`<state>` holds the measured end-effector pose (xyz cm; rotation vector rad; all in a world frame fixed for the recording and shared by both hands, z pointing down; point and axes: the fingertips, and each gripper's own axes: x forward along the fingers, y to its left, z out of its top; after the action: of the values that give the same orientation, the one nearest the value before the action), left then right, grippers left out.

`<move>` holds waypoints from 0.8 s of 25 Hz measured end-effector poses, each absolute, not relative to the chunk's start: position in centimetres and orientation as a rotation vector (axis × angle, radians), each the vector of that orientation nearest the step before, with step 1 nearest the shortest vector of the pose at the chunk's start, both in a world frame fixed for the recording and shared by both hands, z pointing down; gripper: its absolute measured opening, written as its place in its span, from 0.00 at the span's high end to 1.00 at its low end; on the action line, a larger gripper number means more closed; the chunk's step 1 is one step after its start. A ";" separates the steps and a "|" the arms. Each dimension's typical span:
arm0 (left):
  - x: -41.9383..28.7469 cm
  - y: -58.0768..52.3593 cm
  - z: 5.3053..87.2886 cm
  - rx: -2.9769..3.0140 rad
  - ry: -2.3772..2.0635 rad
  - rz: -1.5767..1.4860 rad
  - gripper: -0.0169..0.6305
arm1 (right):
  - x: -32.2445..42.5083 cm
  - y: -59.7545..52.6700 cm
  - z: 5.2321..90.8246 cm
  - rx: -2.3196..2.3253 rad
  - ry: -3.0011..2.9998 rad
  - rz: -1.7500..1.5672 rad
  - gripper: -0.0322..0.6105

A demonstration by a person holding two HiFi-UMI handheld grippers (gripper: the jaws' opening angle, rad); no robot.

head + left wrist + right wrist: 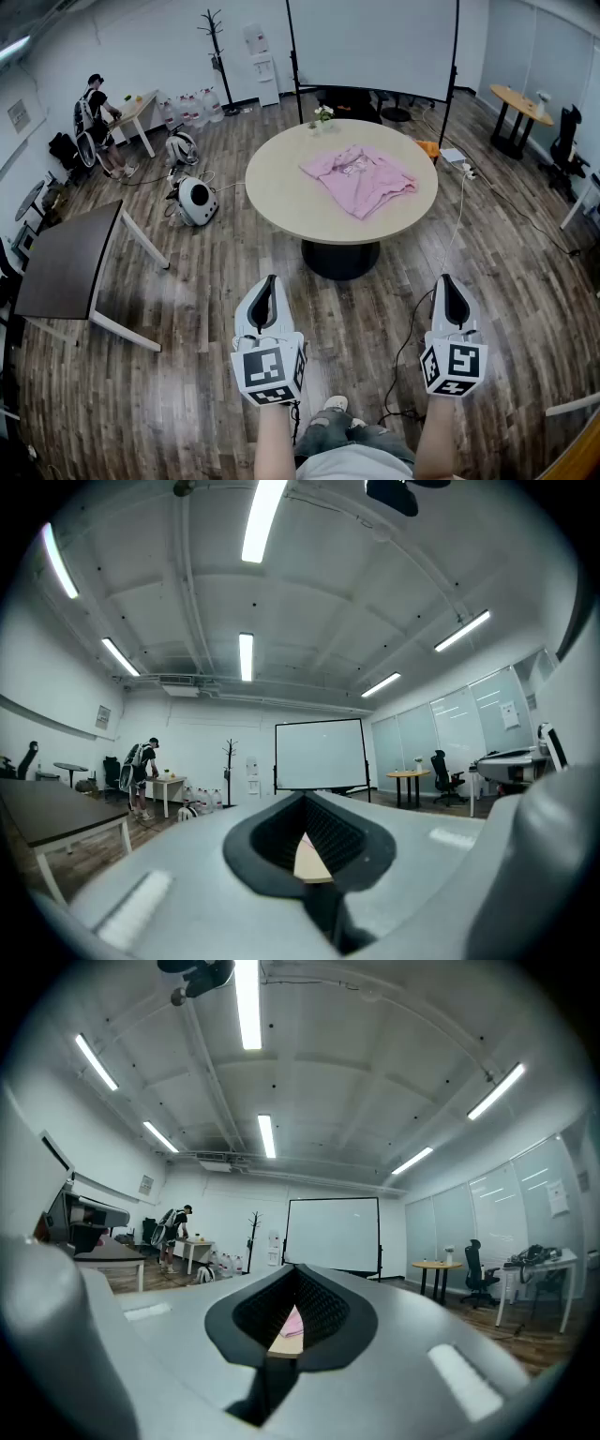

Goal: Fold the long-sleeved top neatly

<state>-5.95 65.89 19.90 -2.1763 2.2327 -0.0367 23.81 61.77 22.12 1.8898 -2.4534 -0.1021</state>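
The pink long-sleeved top (359, 176) lies crumpled on the round worktop (281, 192), a bit to the right of its middle. A little pot of flowers (323, 115) stands at the far edge of the worktop, apart from the top. The person stands well back from the worktop, with wood floor (216, 309) between them and it. The left gripper (269, 281) and the right gripper (448, 281) are held side by side, low in front of the person, and both point at the worktop. Each gripper has its jaws pressed together, with nothing held in them. In the right gripper view, a tiny bit of the pink top (293, 1321) shows through the thin slit between the jaws. A black cable (412, 347) snakes over the floor near the right gripper. On the left stands a dark table (70, 262) with white legs, and a round white machine (197, 200) sits on the floor near it. Behind the worktop are a big white screen (375, 42) and a coat stand (217, 47). Far off to the left, a person (98, 117) leans over a desk, with water bottles (192, 108) close by. Far off to the right are a small round table (520, 103) and a black chair (567, 141).
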 end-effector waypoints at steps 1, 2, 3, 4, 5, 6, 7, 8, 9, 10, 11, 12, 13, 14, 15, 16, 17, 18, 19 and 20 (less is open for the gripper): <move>-6.0 65.8 20.0 -2.178 2.233 -0.037 0.97 | 23.7 61.7 22.2 1.890 -2.454 -0.102 0.91; -6.1 65.8 20.0 -2.179 2.233 -0.037 0.97 | 23.6 61.6 22.2 1.889 -2.454 -0.103 0.91; -6.2 65.7 20.1 -2.180 2.233 -0.038 0.97 | 23.5 61.6 22.2 1.889 -2.454 -0.104 0.91; -6.3 65.7 20.1 -2.180 2.232 -0.040 0.97 | 23.4 61.6 22.2 1.888 -2.454 -0.105 0.91; -6.4 65.7 20.1 -2.180 2.232 -0.043 0.97 | 23.2 61.5 22.1 1.888 -2.454 -0.105 0.91; -6.5 65.7 20.0 -2.180 2.232 -0.046 0.97 | 23.1 61.5 22.0 1.888 -2.453 -0.106 0.91; -6.6 65.6 19.9 -2.181 2.232 -0.048 0.97 | 23.0 61.5 22.0 1.887 -2.451 -0.106 0.91; -6.7 65.6 19.9 -2.182 2.232 -0.050 0.97 | 22.9 61.4 21.9 1.887 -2.449 -0.105 0.91; -6.8 65.5 19.9 -2.182 2.232 -0.051 0.97 | 22.9 61.3 21.9 1.887 -2.448 -0.105 0.91; -6.9 65.4 20.0 -2.182 2.232 -0.052 0.97 | 22.8 61.2 22.0 1.887 -2.446 -0.106 0.91; -7.0 65.3 20.0 -2.183 2.231 -0.052 0.97 | 22.8 61.1 22.1 1.888 -2.445 -0.106 0.91; -7.0 65.1 20.1 -2.183 2.230 -0.052 0.97 | 22.8 61.0 22.1 1.890 -2.445 -0.107 0.91; -7.1 64.9 20.2 -2.185 2.229 -0.053 0.97 | 22.7 60.8 22.2 1.892 -2.443 -0.108 0.91; -7.2 64.7 20.2 -2.186 2.228 -0.055 0.97 | 22.7 60.6 22.2 1.895 -2.442 -0.108 0.91; -7.3 64.5 20.2 -2.186 2.228 -0.055 0.97 | 22.7 60.4 22.2 1.898 -2.439 -0.108 0.91; -7.4 64.3 20.2 -2.184 2.228 -0.054 0.97 | 22.6 60.1 22.3 1.904 -2.436 -0.107 0.91; -7.6 64.0 20.1 -2.180 2.229 -0.051 0.97 | 22.6 59.8 22.3 1.911 -2.433 -0.104 0.91; -7.7 63.8 20.1 -2.175 2.231 -0.049 0.97 | 22.6 59.5 22.4 1.919 -2.432 -0.097 0.91; -7.9 63.4 20.1 -2.172 2.232 -0.047 0.97 | 22.6 59.3 22.5 1.928 -2.432 -0.088 0.91; -8.0 63.1 20.2 -2.172 2.232 -0.047 0.97 | 22.7 58.9 22.6 1.936 -2.433 -0.082 0.91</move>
<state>-8.01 63.07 20.16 -2.1719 2.2322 -0.0465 22.66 58.94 22.55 1.9362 -2.4326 -0.0822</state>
